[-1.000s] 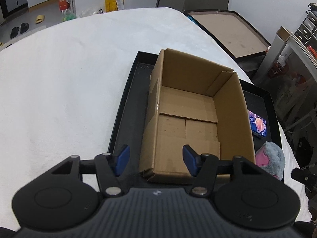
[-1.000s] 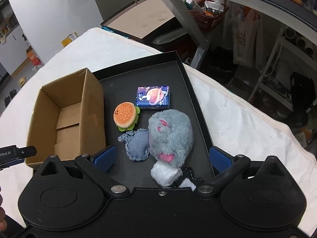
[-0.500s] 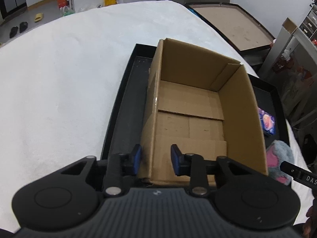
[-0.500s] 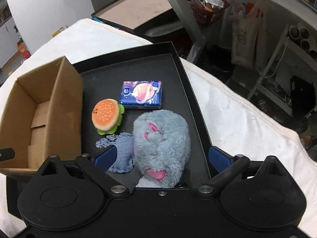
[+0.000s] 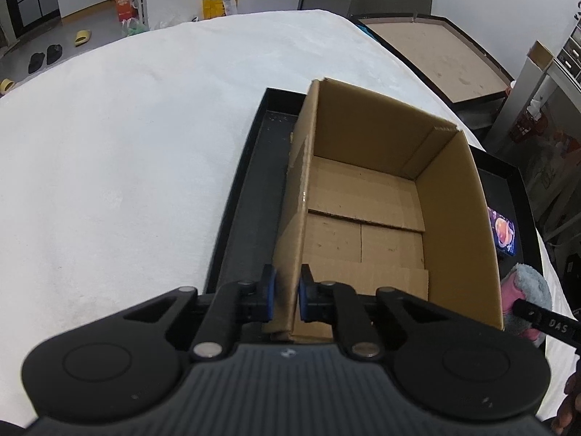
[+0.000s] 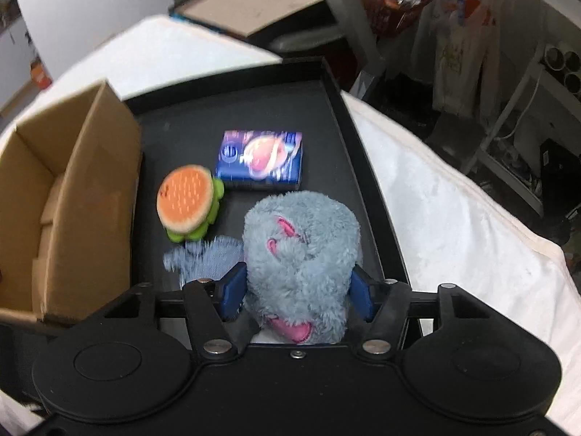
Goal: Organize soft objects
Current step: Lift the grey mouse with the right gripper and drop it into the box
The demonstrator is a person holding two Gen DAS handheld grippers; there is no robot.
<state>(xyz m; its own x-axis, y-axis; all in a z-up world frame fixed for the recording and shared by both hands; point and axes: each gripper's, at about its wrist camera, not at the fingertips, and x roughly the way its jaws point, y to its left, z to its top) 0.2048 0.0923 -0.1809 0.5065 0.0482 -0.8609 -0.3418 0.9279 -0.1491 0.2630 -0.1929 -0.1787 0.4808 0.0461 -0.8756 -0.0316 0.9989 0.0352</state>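
Right tongs (image 6: 296, 290) straddle the grey plush (image 6: 301, 247) across its width, jaws closing on it. Left tongs (image 5: 287, 298) pinch the box (image 5: 366, 218) wall, left of the plush.

Right gripper (image 6: 297, 289) closing around grey plush toy (image 6: 301, 250) at lower centre, burger plush (image 6: 187, 201) and blue packet (image 6: 261, 160) above, cardboard box (image 6: 90, 210) left.
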